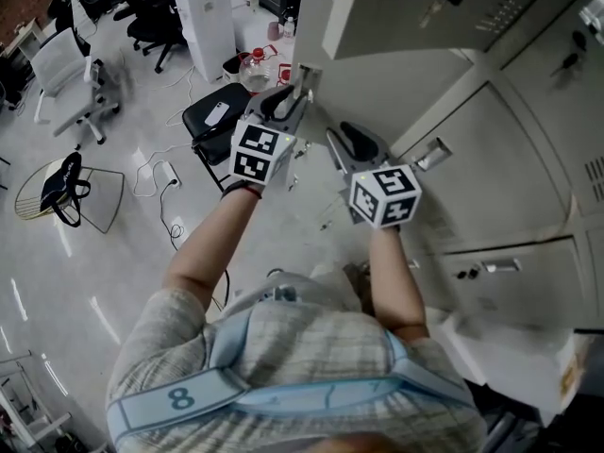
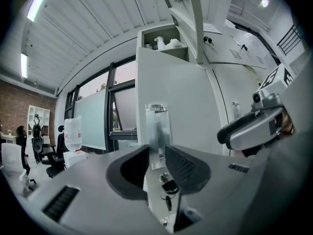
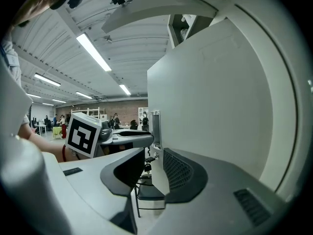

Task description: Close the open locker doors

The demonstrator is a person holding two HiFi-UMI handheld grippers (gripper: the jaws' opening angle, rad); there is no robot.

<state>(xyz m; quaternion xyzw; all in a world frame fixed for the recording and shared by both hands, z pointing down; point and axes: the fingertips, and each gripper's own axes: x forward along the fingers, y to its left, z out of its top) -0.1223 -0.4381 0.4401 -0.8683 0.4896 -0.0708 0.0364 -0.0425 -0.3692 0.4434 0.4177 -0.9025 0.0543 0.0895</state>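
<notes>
The open locker door point(image 1: 396, 92) swings out from the locker bank point(image 1: 528, 149), its free edge toward you and its handle plate point(image 2: 157, 131) and hanging keys point(image 2: 168, 187) on that edge. Your left gripper point(image 1: 291, 97) has its jaws clamped on that edge at the handle plate. Your right gripper point(image 1: 344, 144) sits just beside it, lower on the same edge. Its jaws straddle the door, one pad point(image 3: 178, 173) against the door face and a thin gap showing at the other. Above, a second door point(image 2: 188, 18) stands open on a compartment holding a white spray bottle point(image 2: 159, 43). A black chair point(image 1: 215, 111) stands on the floor point(image 1: 113, 187) beyond the door.
</notes>
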